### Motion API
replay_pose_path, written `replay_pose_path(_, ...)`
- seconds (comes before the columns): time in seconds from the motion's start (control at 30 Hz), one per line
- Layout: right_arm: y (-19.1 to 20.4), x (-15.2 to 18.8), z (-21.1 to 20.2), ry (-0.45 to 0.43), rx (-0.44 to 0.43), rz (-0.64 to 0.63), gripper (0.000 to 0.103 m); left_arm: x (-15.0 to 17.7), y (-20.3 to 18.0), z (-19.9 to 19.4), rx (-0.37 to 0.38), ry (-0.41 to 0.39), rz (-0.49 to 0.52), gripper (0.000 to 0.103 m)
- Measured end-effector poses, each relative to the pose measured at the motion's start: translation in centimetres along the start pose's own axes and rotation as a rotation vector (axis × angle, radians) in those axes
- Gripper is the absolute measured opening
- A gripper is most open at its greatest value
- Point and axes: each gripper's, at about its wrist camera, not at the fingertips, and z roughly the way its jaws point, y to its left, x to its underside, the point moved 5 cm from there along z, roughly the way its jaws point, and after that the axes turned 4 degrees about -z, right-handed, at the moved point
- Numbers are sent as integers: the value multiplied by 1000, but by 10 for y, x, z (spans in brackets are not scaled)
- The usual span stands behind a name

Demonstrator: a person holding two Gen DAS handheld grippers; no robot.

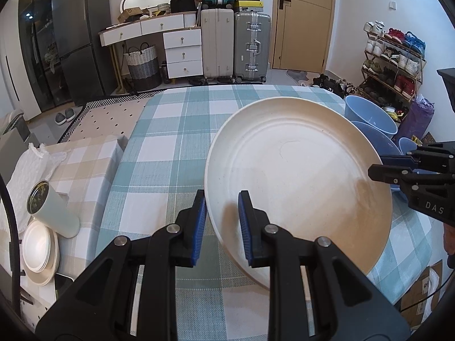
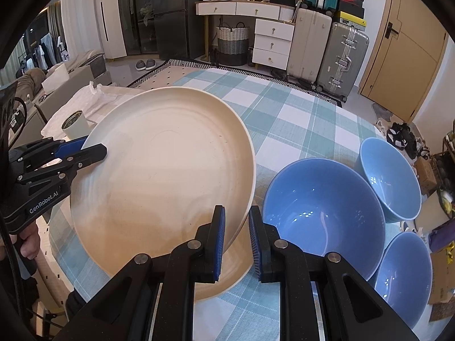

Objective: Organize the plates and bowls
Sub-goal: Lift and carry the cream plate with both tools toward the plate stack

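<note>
One cream plate (image 2: 162, 176), tilted; left gripper (image 1: 221, 224) and right gripper (image 2: 236, 238) each straddle its rim, fingers apart. Three blue bowls (image 2: 324, 207) on tabletop (image 2: 298, 119).

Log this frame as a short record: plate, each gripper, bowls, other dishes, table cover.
plate: large cream plate, tilted, one edge lifted off the table
left gripper: fingers straddle the plate's rim; contact unclear
right gripper: fingers straddle the opposite rim, a gap showing
bowls: three blue bowls upright on the table, right of the plate
other dishes: stack of white plates on a side surface, beside a pale cup lying over
table cover: teal checked cloth
</note>
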Motion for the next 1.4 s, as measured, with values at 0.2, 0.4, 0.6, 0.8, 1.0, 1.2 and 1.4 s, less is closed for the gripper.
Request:
replay_pose_path(0.2, 3, 7, 1, 5, -6, 19, 17, 6, 2, 7, 4, 13, 3, 19)
replay_pose_path(0.4, 7, 19, 6, 12, -8, 33, 17, 13, 3, 16, 3, 28, 6, 19)
replay_pose_path(0.6, 11, 28, 11, 21, -12, 40, 17, 19, 4, 28, -2, 47, 20, 19)
replay_pose_path(0.8, 14, 35, 10, 22, -1, 39, 17, 22, 4, 42, -12, 58, 34, 19)
replay_pose_path(1.0, 13, 43, 17, 41, 11, 48, 17, 24, -2, 53, -12, 67, 58, 19)
replay_pose_path(1.2, 10, 52, 22, 53, 39, 53, 17, 26, -8, 69, -10, 84, 79, 19)
replay_pose_path(1.4, 8, 56, 25, 56, 66, 56, 17, 30, -13, 82, -17, 94, 92, 19)
